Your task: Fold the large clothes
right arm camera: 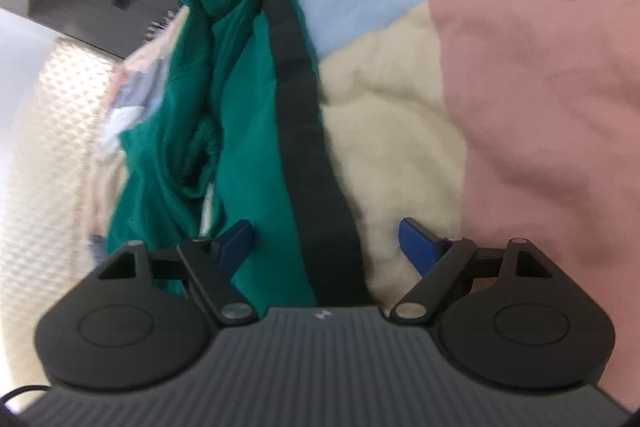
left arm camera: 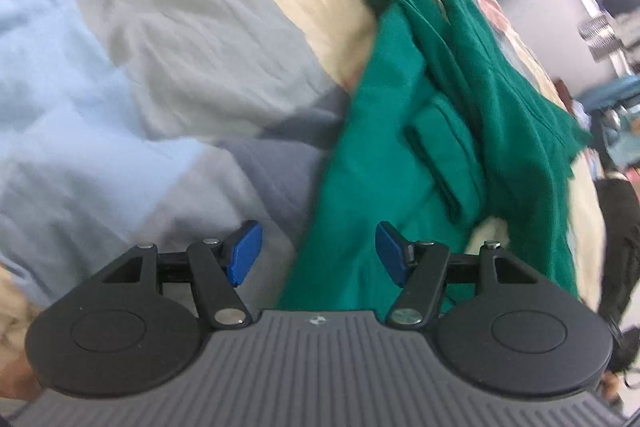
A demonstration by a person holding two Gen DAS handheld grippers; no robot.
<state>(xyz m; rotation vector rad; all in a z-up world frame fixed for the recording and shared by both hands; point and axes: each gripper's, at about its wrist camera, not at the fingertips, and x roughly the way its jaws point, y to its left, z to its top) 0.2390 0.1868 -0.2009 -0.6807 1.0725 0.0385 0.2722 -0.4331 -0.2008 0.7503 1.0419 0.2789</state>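
One green fleece garment, crumpled and with a black ribbed band, is lying on the soft patchwork bed quilt. I am holding my left tongs and right tongs wide, gripping nothing.

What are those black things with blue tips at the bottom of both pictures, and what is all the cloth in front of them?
They are two hand-held grippers, simple two-finger pincers that a person carries, one in each hand. Each has a small wide-angle camera looking forward along its fingers, so one picture comes from the left gripper and the other from the right gripper. The blue tips are the finger pads. Both grippers are open and hold nothing. In front of them lies a green garment with a dark band along one edge, crumpled rather than folded, on a patchwork quilt of blue, grey, cream and pink patches. The pictures are somewhat blurred.
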